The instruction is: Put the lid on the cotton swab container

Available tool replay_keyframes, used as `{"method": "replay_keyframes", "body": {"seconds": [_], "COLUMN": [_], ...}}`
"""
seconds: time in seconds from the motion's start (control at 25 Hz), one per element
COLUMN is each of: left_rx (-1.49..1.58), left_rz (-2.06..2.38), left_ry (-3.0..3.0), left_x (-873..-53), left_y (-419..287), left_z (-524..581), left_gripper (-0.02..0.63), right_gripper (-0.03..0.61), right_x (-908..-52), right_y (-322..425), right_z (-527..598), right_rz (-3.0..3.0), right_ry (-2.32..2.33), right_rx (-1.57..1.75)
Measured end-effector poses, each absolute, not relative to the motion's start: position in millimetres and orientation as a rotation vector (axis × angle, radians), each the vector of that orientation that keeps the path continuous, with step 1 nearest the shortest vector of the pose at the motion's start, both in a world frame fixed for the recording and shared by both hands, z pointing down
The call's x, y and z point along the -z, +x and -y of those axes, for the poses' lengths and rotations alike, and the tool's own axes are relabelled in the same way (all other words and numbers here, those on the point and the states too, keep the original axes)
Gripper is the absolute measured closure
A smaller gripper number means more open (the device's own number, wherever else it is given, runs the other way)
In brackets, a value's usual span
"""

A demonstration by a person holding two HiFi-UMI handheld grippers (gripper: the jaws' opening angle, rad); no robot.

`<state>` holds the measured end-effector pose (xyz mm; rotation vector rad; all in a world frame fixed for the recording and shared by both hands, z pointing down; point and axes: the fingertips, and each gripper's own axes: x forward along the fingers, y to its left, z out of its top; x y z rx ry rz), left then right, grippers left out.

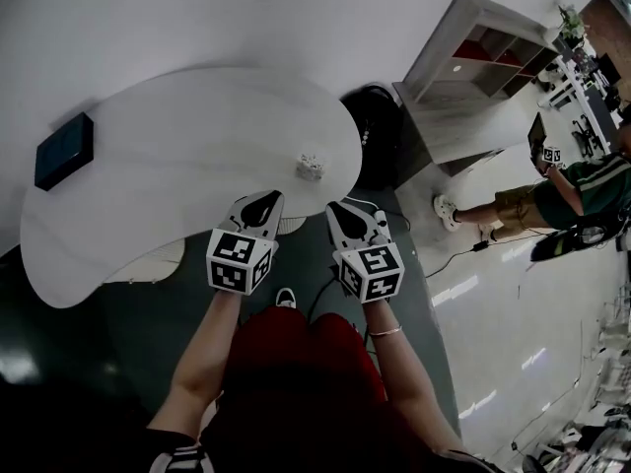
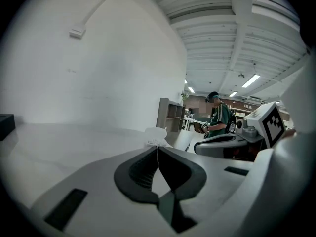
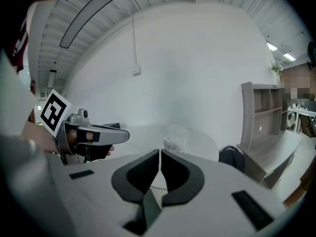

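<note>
1. Head view. Approach step, as judged: nothing has been grasped yet. The cotton swab container (image 1: 311, 166) stands near the right edge of the white worktop (image 1: 177, 136), right of frame centre. The left gripper (image 1: 264, 199) and the right gripper (image 1: 341, 209) are held side by side just below it, off the worktop edge, both forearms reaching up from the bottom of the frame. A dark box (image 1: 64, 151) lies far off at the worktop's left. The lid cannot be told apart from the container here.

2. Left gripper view. The jaws are closed tip to tip with nothing between them. The container (image 2: 157, 136) sits just above the tips at centre frame, apart from them. The gripper points slightly downward across the worktop.

3. Right gripper view. The jaws are likewise closed and empty. The container (image 3: 174, 141) appears beyond the tips, slightly right of centre. The next move probably calls for finding the lid and parting the jaws before closing in.
</note>
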<state>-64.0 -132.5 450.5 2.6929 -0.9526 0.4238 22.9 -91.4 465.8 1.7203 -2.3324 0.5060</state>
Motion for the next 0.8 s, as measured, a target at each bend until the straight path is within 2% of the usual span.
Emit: {"method": "replay_keyframes", "body": {"seconds": [0.44, 0.64, 0.8], "left_rx": [-0.420, -0.415, -0.412], "left_rz": [0.965, 1.009, 1.053], "left_ry": [2.662, 2.636, 2.618], "left_x": [-457.4, -457.8, -456.4], "left_y": [-60.5, -57.0, -52.2], "left_z": [139.6, 147.0, 155.4], "left_gripper": [0.588, 0.588, 0.588], "right_gripper": [0.555, 0.491, 0.468], "right_x": [-477.2, -481.8, -484.0], "right_y": [36.2, 38.1, 42.9], "right_z": [103.2, 115.4, 126.9], "right_rz": [2.274, 2.308, 2.336], "right_ry": [1.698, 1.619, 1.552], "right_rx": [-0.529, -0.553, -0.558]}}
